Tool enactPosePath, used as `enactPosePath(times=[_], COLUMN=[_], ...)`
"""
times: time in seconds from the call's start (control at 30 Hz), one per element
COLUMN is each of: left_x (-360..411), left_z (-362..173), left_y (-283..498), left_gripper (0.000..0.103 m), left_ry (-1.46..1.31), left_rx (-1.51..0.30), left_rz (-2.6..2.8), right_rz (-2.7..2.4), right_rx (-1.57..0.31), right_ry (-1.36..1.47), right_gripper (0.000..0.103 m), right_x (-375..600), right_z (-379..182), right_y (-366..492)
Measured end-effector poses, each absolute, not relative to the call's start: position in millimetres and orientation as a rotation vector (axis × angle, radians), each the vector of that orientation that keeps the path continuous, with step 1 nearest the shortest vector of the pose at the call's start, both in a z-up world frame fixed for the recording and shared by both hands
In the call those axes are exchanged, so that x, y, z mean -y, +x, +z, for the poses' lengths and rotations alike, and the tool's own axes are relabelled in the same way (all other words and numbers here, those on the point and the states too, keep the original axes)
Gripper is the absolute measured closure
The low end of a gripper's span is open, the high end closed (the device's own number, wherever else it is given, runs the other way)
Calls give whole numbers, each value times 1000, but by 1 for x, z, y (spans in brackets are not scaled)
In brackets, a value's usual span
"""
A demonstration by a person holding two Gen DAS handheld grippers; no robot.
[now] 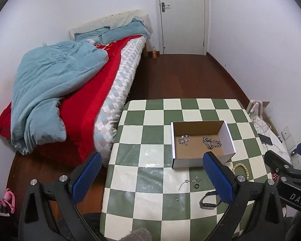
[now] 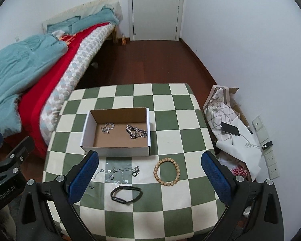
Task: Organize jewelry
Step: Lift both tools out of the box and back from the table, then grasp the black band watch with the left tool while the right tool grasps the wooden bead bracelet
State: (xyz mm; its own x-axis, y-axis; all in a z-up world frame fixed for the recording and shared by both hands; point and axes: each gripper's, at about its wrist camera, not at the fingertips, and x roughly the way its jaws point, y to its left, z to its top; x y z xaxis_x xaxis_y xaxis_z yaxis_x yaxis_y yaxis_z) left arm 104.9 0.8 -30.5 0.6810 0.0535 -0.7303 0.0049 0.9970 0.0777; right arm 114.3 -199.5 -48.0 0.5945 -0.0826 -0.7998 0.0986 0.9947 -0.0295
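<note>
An open white cardboard box [image 2: 116,150] [image 1: 228,136] stands on the green-and-white checkered table [image 2: 170,120]. Inside lie a thick silver chain [image 2: 135,133] [image 1: 211,142] and a thinner silver chain [image 2: 108,128] [image 1: 184,139]. In front of the box lie a wooden bead bracelet [image 2: 167,171] [image 1: 240,169], a black band [image 2: 126,196] [image 1: 207,201], and a thin chain with small rings [image 2: 118,170] [image 1: 192,181]. My right gripper [image 2: 149,175] is open above the near table edge. My left gripper [image 1: 151,175] is open, left of the box.
A bed [image 1: 70,92] with a blue duvet and red blanket stands left of the table. A phone [image 2: 229,129] on cloth and wall sockets [image 2: 269,158] are to the right. A closed door [image 2: 156,8] is at the back beyond dark wood floor.
</note>
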Motion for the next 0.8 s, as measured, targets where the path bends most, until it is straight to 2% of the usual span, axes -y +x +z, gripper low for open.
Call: enactPosePath(times=[0.17, 0.33, 0.37, 0.47, 0.5, 0.8], left_x=[-4, -4, -4, -4, -4, 5], left_z=[-44, -88, -95, -128, -140, -201], left_y=[90, 86, 86, 89, 91, 102], left_gripper=[0, 0, 0, 0, 0, 1], left_ry=[106, 136, 140, 157, 164, 109], left_rx=[-818, -897, -911, -962, -985, -1116], left_rz=[76, 110, 112, 120, 125, 64], right_rz=[-78, -114, -115, -148, -157, -210], right_rx=[-934, -1042, -1060, -1100, -1112, -1155], right_ry=[91, 160, 175, 199, 223, 391], right_gripper=[0, 0, 4, 26, 29, 29], right_x=[211, 239, 245, 266, 277, 339], right_z=[-56, -113, -123, -156, -168, -238], right_y=[95, 85, 84, 83, 82, 111])
